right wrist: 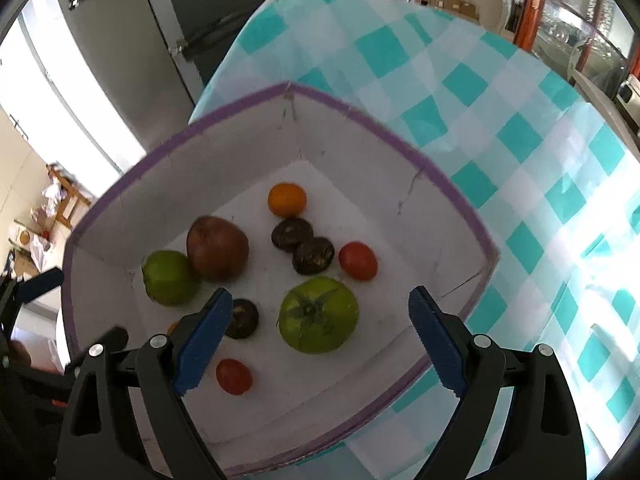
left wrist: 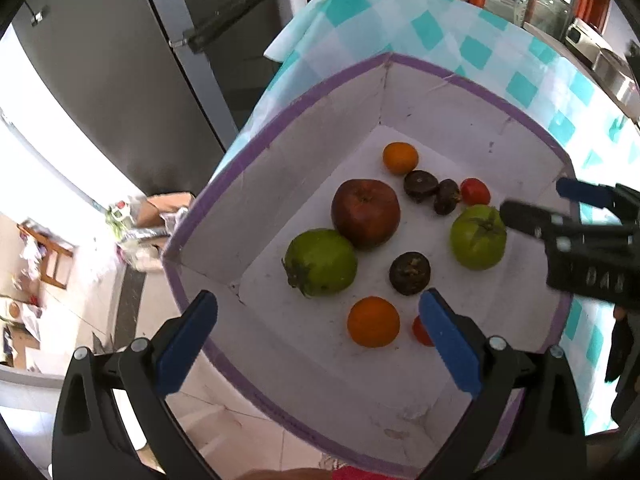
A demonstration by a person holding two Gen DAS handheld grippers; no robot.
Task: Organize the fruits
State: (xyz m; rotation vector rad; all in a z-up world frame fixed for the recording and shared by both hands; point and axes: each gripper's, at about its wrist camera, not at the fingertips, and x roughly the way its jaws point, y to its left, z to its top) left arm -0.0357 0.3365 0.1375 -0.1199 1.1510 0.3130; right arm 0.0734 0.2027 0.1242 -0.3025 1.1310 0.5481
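Note:
A white box with a purple rim [left wrist: 248, 152] [right wrist: 224, 114] holds loose fruit. Inside lie a dark red apple [left wrist: 365, 213] [right wrist: 217, 248], two green tomatoes [left wrist: 320, 262] [left wrist: 478, 237], two oranges [left wrist: 400, 157] [left wrist: 373, 321], red tomatoes [right wrist: 358, 261] [right wrist: 234, 376] and three dark brown fruits [left wrist: 410, 273]. My left gripper [left wrist: 320, 336] hangs open over the box's near corner, holding nothing. My right gripper [right wrist: 320, 344] is open above one green tomato [right wrist: 318, 314], its pads [right wrist: 436, 344] wide of the fruit. In the left wrist view, that gripper [left wrist: 540, 204] comes in over the right rim.
The box sits near the corner of a table under a teal and white checked cloth [right wrist: 520, 160] [left wrist: 440, 32]. A grey fridge [left wrist: 120, 80] stands beyond the table's left edge. Clutter and a wooden chair [left wrist: 56, 260] are on the floor below.

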